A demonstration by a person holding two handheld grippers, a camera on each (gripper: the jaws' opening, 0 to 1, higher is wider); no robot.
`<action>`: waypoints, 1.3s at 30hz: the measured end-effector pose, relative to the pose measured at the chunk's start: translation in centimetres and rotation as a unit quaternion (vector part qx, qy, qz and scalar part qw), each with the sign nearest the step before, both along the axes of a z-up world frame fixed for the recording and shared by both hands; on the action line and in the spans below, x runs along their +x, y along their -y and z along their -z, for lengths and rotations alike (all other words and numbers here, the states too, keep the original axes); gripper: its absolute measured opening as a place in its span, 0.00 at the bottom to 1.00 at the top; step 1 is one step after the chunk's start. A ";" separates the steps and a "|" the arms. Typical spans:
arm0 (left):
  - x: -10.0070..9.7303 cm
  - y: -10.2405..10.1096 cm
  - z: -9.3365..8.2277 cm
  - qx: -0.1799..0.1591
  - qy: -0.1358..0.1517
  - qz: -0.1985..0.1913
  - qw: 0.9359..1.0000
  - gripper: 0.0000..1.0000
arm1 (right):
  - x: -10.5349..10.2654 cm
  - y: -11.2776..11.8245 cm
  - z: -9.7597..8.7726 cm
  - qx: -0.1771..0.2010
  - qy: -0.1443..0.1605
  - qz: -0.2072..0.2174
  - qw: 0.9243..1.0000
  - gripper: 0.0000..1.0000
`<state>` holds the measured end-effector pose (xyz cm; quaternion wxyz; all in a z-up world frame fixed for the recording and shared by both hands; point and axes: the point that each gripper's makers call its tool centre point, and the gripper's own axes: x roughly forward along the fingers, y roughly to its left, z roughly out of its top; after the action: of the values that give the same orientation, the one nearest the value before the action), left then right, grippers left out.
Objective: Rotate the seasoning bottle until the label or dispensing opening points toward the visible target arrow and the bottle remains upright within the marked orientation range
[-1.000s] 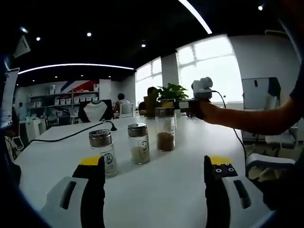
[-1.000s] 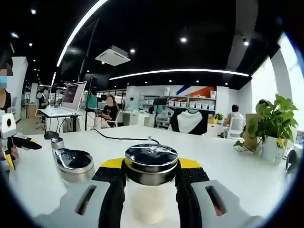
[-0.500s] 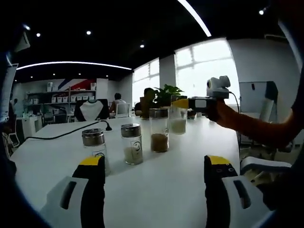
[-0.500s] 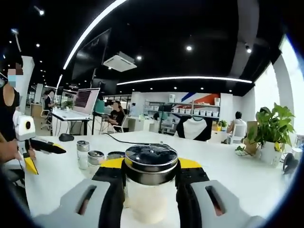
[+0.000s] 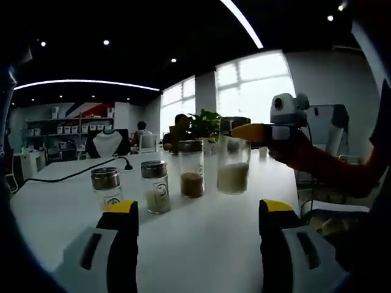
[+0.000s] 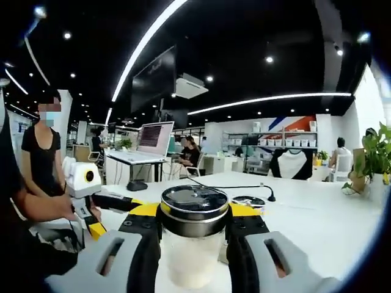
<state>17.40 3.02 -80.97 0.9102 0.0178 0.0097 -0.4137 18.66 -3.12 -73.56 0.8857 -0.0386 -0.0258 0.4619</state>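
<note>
Seasoning bottle (image 6: 194, 244) stands upright, its long axis vertical, clamped just below its metal lid between the jaws of the right gripper (image 6: 194, 227). From the left gripper view it hangs beside the row of three jars (image 5: 156, 185) on the white table (image 5: 208, 232). Left gripper (image 5: 194, 213) waits wide open, holding nothing. I see no arrow.

In the left gripper view, 3 shakers stand in a row on the white table (image 5: 201, 232): a silver-capped shaker (image 5: 106, 187), a shaker of pale seasoning (image 5: 155, 186) and a taller jar of brown seasoning (image 5: 191, 168), with narrow gaps between them. Bare tabletop lies between that row and the left gripper (image 5: 197, 213), whose jaws stand wide apart. To the right of the row, the right gripper (image 5: 244, 132) holds a seasoning bottle (image 5: 233, 165) there, and a black cable (image 5: 70, 175) runs across the table behind the row.
</note>
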 end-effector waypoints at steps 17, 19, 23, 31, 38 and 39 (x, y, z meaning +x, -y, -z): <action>-1.3 3.2 -1.0 0.033 0.046 0.078 0.995 0.65 | -4.8 -5.3 -0.2 0.021 0.011 -0.108 0.994 0.39; -1.8 3.6 -0.9 0.035 0.048 0.095 0.994 0.62 | -5.0 -5.4 -0.2 0.022 0.012 -0.112 0.993 0.39; -2.4 4.4 -0.6 0.044 0.052 0.115 0.991 0.56 | -5.4 -5.8 0.0 0.023 0.012 -0.122 0.992 0.39; -2.1 4.3 -0.3 0.068 0.067 0.083 0.992 0.46 | -5.4 -6.8 0.5 0.014 0.033 -0.117 0.993 0.39; 0.0 2.9 -0.4 0.058 0.053 -0.012 0.997 0.45 | -4.8 -8.0 0.6 0.003 0.078 -0.066 0.995 0.39; 0.2 2.7 -0.5 0.056 0.051 -0.023 0.997 0.44 | -4.6 -8.1 0.5 0.013 0.080 -0.059 0.995 0.39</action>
<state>17.63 0.34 -80.49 0.9161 0.0901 -0.0134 -0.3905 14.07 4.95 -74.02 0.8526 -0.0622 -0.1044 0.5083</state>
